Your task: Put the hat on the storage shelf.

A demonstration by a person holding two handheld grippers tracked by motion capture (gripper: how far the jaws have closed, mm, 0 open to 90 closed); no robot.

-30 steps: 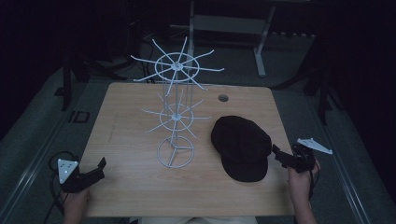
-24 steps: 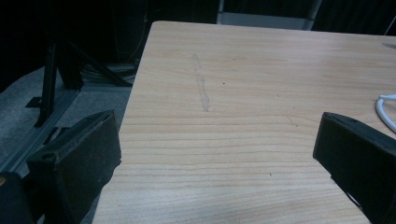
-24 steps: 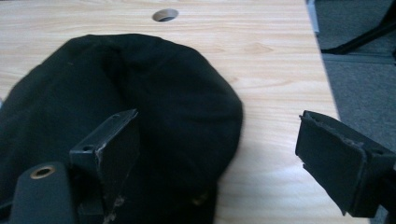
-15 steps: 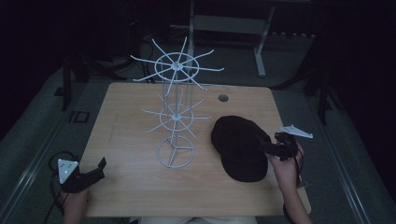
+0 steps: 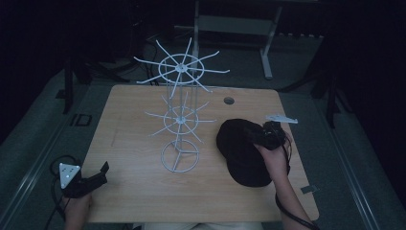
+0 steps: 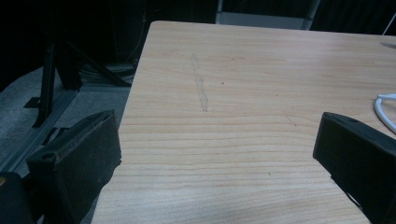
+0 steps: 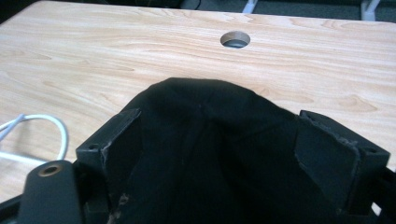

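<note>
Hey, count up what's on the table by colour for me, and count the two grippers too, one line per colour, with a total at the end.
Black: 3, the cap, the left gripper and the right gripper
White: 1, the wire rack
Total: 4

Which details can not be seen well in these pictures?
- Whether the right gripper pinches the black cap: in the right gripper view its wide jaws straddle the cloth, and contact is hidden by the dark fabric.
- The cap's brim: in the high view, too dark to tell from the crown.
- The white wire stand: in the left gripper view, cut off by the right edge.
</note>
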